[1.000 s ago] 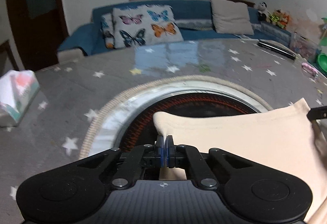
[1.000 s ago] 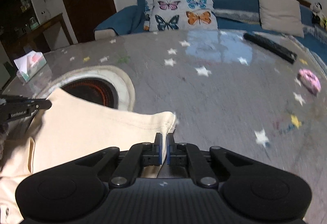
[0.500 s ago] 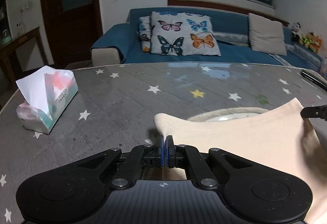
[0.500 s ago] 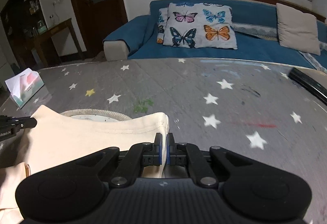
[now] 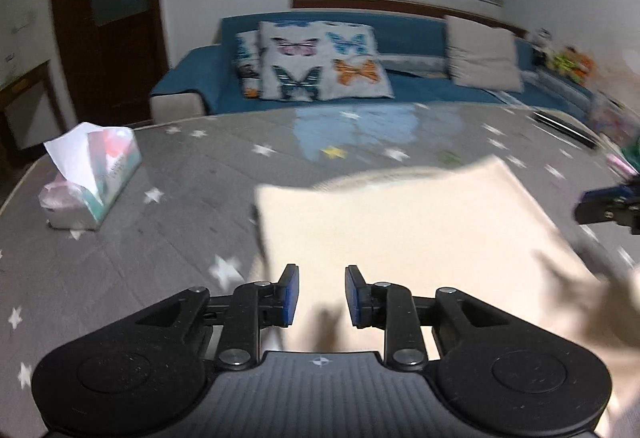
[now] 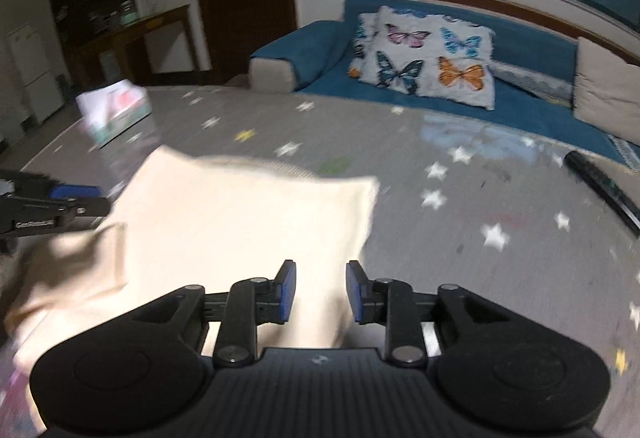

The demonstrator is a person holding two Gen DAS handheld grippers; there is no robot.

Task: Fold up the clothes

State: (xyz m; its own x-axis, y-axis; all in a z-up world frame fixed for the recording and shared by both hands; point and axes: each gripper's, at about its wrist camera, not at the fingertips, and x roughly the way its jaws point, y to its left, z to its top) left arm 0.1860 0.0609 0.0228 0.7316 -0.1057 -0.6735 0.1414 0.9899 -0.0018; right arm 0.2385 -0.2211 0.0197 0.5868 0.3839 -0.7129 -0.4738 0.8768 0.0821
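Note:
A cream garment (image 5: 400,230) lies folded over on the grey star-patterned table; it also shows in the right wrist view (image 6: 240,222). My left gripper (image 5: 319,296) is open and empty above the garment's near left part. My right gripper (image 6: 319,292) is open and empty above the garment's near right edge. The right gripper's tip shows at the far right of the left wrist view (image 5: 608,208), and the left gripper's tip at the far left of the right wrist view (image 6: 52,202). Both views are blurred.
A tissue box (image 5: 92,182) stands on the table's left side, also in the right wrist view (image 6: 114,110). A black remote (image 6: 604,190) lies at the right. A blue sofa (image 5: 400,78) with butterfly cushions stands behind the table.
Both grippers were shut on the garment's far corners and have opened and let go. The garment's folded edge now lies on the table ahead of the grippers.

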